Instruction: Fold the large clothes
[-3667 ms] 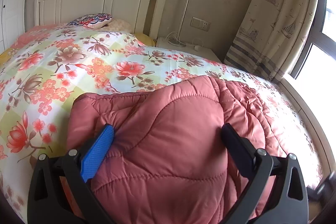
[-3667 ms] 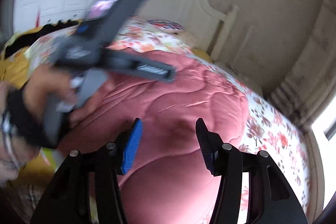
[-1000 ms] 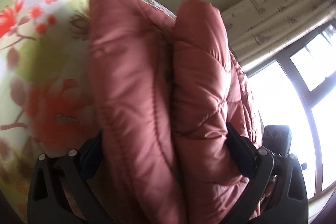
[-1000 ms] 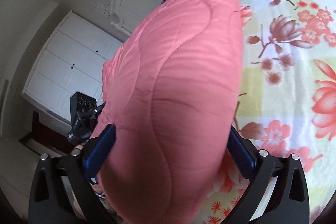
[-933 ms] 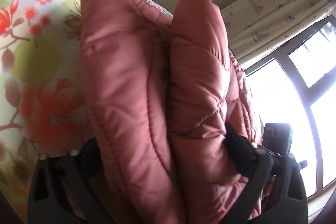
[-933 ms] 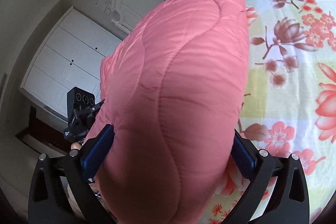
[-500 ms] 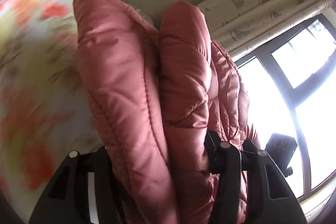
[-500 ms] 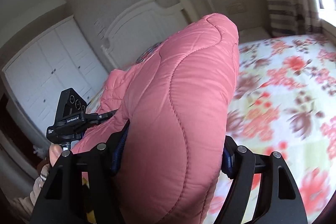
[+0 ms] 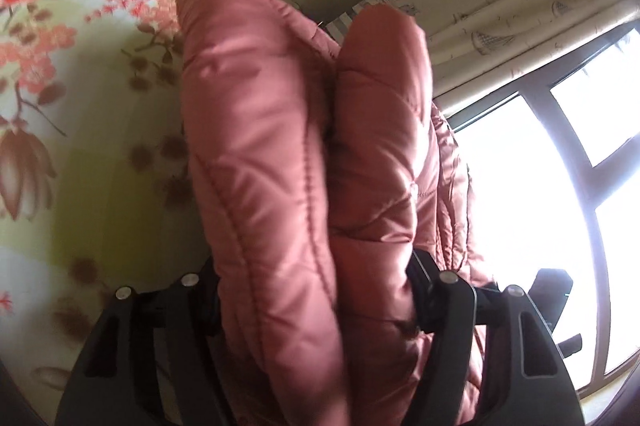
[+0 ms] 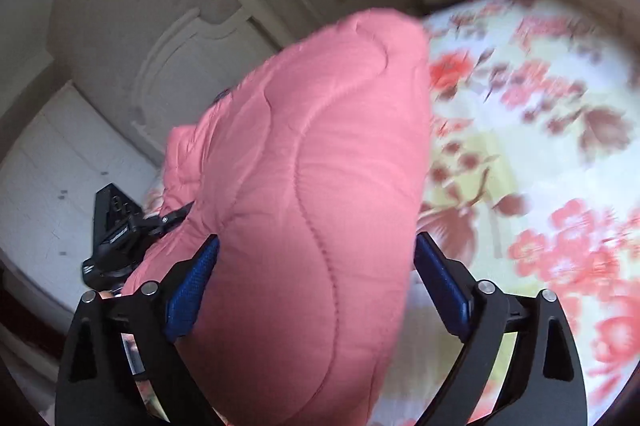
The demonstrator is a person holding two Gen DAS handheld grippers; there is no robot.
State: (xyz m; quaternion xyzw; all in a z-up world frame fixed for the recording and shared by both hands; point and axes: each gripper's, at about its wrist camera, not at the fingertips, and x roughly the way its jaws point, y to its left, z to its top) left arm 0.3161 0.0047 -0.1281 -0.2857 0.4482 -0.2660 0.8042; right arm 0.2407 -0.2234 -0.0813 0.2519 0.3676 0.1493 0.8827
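A: State of the left tool (image 9: 316,300)?

B: Jaws opening, both fingers pressed against two bunched folds of the pink quilted padded jacket (image 9: 280,154), held above the floral-print bed cover (image 9: 60,74).

A: And the right tool (image 10: 316,282)?

B: Jaws opening and wide. The blue pads (image 10: 192,282) flank the jacket's rounded fold; the left pad touches it, while contact at the right pad cannot be told.
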